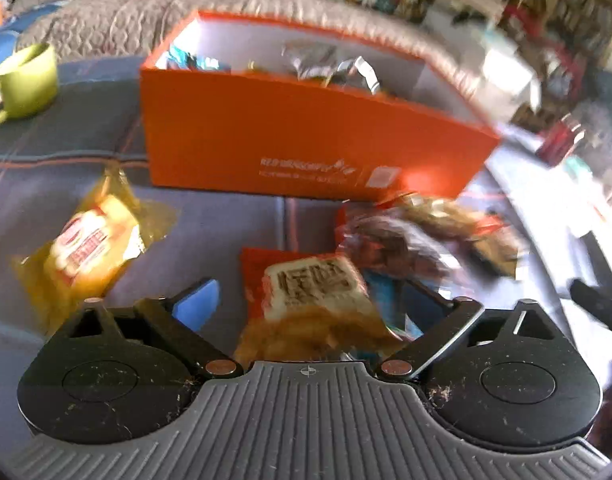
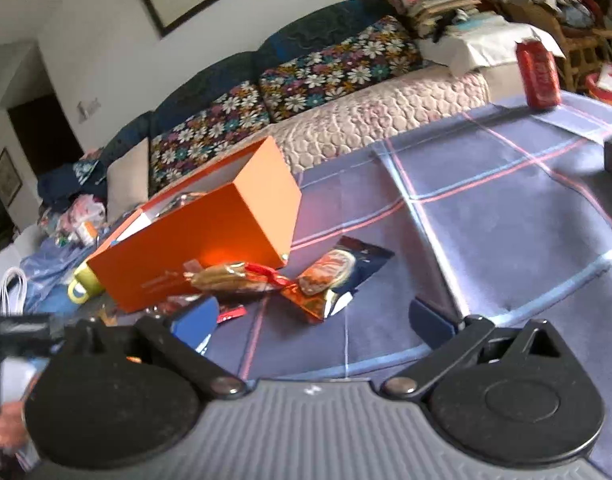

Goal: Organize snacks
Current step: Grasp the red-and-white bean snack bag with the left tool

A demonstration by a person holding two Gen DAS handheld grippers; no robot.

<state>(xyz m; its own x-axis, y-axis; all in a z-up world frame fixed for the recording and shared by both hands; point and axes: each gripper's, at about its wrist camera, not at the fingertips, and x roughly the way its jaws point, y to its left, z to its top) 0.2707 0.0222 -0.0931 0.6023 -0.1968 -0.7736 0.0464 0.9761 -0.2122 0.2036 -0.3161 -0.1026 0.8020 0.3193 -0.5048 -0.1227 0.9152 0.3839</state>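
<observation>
Left hand-held gripper (image 1: pixel 306 300): jaws partly spread, a toast-snack packet (image 1: pixel 309 284) between the blue pads, but blur hides whether the pads press on it; orange box (image 1: pixel 306 136) stands just behind on the plaid-covered worktop (image 1: pixel 66 168), already holding several wrappers. Yellow packet (image 1: pixel 90 252) lies to the left, green mug (image 1: pixel 26 80) farther left near the box's corner. Right hand-held gripper (image 2: pixel 321 320): jaws spread wide, nothing between them, above bare cloth; red-and-gold packet (image 2: pixel 234 276) touches the box front, dark blue packet (image 2: pixel 333 276) just beside it, red can (image 2: pixel 539 76) well apart at the far edge.
</observation>
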